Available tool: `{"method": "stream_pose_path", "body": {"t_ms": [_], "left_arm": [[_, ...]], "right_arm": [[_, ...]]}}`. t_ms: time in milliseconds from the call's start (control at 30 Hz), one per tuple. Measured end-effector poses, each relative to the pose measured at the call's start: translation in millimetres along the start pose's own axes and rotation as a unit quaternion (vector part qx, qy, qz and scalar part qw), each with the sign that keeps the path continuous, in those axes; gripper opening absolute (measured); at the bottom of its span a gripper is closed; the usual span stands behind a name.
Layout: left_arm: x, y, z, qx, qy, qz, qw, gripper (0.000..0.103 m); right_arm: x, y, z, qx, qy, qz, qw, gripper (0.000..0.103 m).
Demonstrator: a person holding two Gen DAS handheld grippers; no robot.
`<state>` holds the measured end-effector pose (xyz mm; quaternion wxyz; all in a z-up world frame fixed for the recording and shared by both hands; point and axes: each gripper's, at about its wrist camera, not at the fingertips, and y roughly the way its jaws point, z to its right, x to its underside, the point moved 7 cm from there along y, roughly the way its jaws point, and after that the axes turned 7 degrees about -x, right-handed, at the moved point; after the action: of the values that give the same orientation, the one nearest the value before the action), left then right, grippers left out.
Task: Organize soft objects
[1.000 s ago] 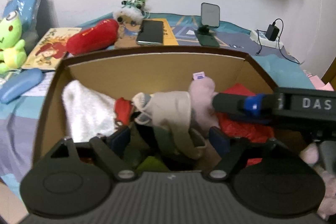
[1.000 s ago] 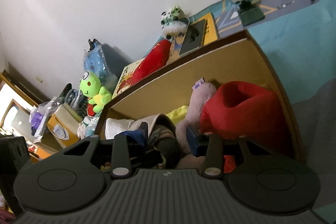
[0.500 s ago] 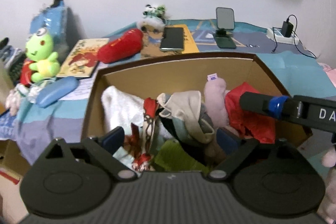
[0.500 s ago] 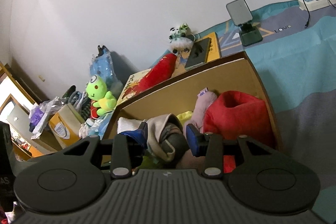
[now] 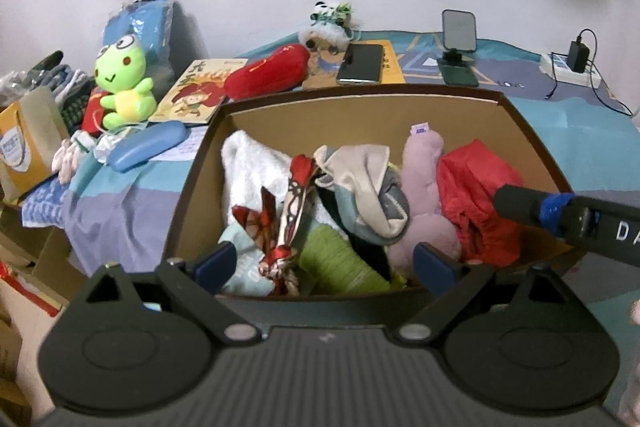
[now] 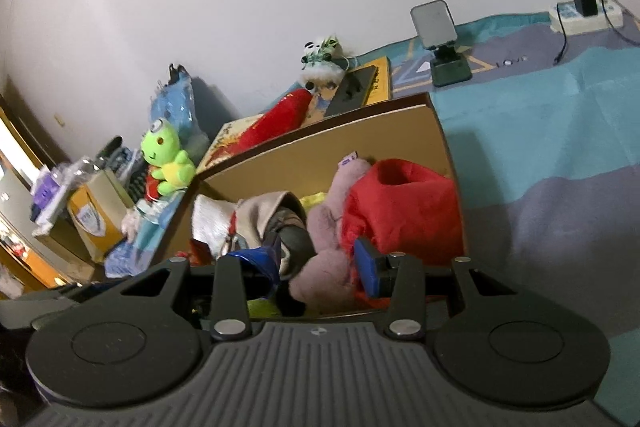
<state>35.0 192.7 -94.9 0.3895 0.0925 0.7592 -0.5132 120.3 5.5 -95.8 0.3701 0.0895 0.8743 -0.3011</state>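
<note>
Blue-padded and spread wide, the left hand-held gripper (image 5: 324, 261) hangs empty over the near rim of the cardboard box (image 5: 360, 107). Right hand-held gripper (image 6: 318, 261), parted too, holds nothing, pink plush (image 6: 328, 267) between its pads. Soft things heap inside; green frog (image 5: 122, 83) and red plush (image 5: 266, 75) sit outside, far left. Risk: a grab snags tangled cloth and drags neighbours out.

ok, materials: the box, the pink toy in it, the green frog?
Box: corrugated cardboard by the look, matte tan walls with a darker raw edge. Pink toy: short plush, fuzzy nap, a sewn tag on top. Green frog: smooth bright plush, probably polyester, with a stitched mouth.
</note>
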Motion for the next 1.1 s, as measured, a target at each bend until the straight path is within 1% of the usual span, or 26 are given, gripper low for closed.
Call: {"method": "stream_pose_path", "body": {"t_ms": [100,233,333,467,533,800,1100], "left_arm": [[1,2,-2,-0.007,-0.005,-0.002,1.0,0.094],[-1,8,-3,-0.012,-0.006,-0.005,0.9999,0.094],[-1,14,-3,-0.01,-0.006,-0.011,0.9999,0.094],[-4,26,-5,-0.005,-0.002,-0.019,0.9998,0.094],[-5,31,-6,-0.001,0.001,-0.02,0.9998,0.094],[-3,55,-8,0.019,0.017,-0.042,0.9988,0.094],[1,73,-13,0.053,0.019,-0.062,0.9965,0.094]], "right_arm": [[-1,2,-1,0.013,-0.019,0.001,1.0,0.024],[-2,11,2,0.036,-0.028,-0.014,0.999,0.024],[-1,17,2,0.053,-0.033,-0.025,0.998,0.024],[3,26,0,0.09,-0.054,-0.048,0.993,0.024],[5,29,-4,0.096,-0.064,-0.051,0.992,0.024],[10,40,-5,0.123,-0.046,-0.053,0.99,0.024],[17,45,-10,0.157,-0.035,-0.039,0.986,0.024]]}}
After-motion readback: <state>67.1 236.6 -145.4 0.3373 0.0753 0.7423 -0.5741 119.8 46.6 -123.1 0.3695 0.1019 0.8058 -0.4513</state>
